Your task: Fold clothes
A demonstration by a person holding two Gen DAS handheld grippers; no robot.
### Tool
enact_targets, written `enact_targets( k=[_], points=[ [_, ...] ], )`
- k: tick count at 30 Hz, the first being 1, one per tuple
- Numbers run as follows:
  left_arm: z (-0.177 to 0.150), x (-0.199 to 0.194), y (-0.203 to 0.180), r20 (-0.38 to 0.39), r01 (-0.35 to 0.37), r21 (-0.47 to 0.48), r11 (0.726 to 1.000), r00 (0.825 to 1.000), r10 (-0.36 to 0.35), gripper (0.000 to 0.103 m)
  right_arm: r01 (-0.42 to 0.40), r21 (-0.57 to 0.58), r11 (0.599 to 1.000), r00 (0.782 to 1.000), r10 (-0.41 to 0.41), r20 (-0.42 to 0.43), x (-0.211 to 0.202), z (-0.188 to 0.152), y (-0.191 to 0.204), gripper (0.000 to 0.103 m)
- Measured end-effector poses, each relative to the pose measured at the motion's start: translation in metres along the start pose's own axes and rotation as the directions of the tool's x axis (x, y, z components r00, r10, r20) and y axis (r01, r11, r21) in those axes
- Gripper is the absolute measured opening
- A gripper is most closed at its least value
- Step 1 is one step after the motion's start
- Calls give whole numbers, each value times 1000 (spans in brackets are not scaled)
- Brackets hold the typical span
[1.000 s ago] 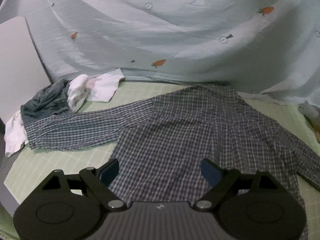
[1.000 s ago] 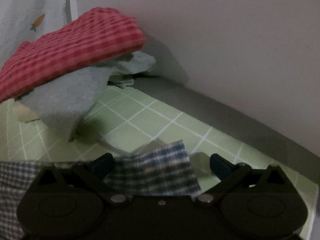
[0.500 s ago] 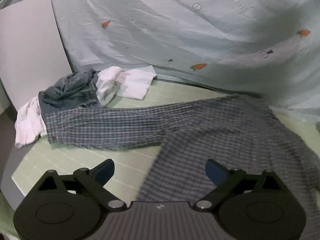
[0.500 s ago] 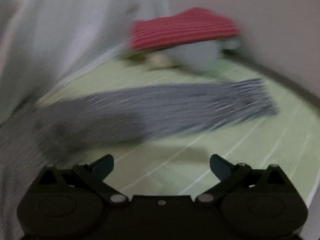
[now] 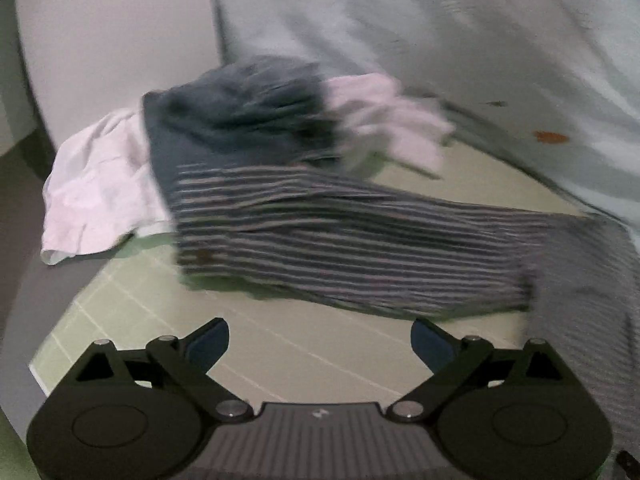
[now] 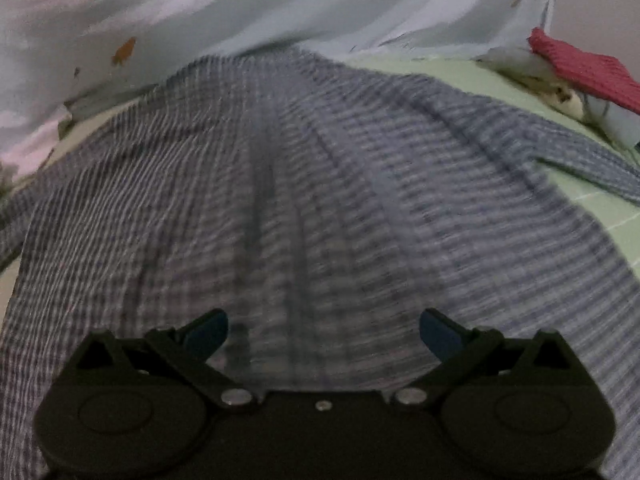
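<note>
Both grippers tilt downward over the checked shirt (image 6: 320, 184), which lies spread flat on the green grid-patterned mat (image 5: 304, 344). The right gripper (image 6: 323, 330) hangs above the middle of the shirt's body, jaws spread wide with nothing between them. The left gripper (image 5: 320, 342) hovers above bare mat just short of the shirt's outstretched sleeve (image 5: 340, 248), its jaws also wide apart and empty. The shirt is blue-grey with fine checks, blurred in both views. Behind the shirt hangs a pale blue sheet (image 5: 460, 40) printed with small carrots. Past the sleeve's cuff sits a heap: a dark blue-grey garment (image 5: 240, 116) and white clothes (image 5: 96, 184). Beyond the shirt's other sleeve lies a red checked cloth (image 6: 588, 68).
</note>
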State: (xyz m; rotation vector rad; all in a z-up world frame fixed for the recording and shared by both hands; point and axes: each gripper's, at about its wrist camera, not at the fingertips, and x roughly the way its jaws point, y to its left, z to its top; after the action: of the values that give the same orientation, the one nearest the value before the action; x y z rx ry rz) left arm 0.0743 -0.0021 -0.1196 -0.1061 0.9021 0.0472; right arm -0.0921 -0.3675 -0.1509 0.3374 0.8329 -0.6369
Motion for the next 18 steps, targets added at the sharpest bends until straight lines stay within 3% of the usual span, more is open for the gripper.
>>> enact_targets(
  k=[3, 12, 13, 18],
  points=[
    [13, 27, 32, -10, -40, -31, 999, 999, 40, 97, 32, -11, 999, 998, -31, 46, 4, -3, 21, 103],
    [46, 89, 83, -34, 19, -131, 991, 999, -24, 95, 73, 31, 997, 980, -77, 184, 10, -16, 49, 103],
    [47, 92, 87, -32, 23, -142, 990, 999, -28, 93, 71, 32, 997, 979, -76, 189, 11, -16, 49, 103],
    [47, 98, 96, -47, 75, -186, 980, 995, -85, 62, 70, 33, 997, 978, -75, 193, 12, -14, 50, 103]
  ],
)
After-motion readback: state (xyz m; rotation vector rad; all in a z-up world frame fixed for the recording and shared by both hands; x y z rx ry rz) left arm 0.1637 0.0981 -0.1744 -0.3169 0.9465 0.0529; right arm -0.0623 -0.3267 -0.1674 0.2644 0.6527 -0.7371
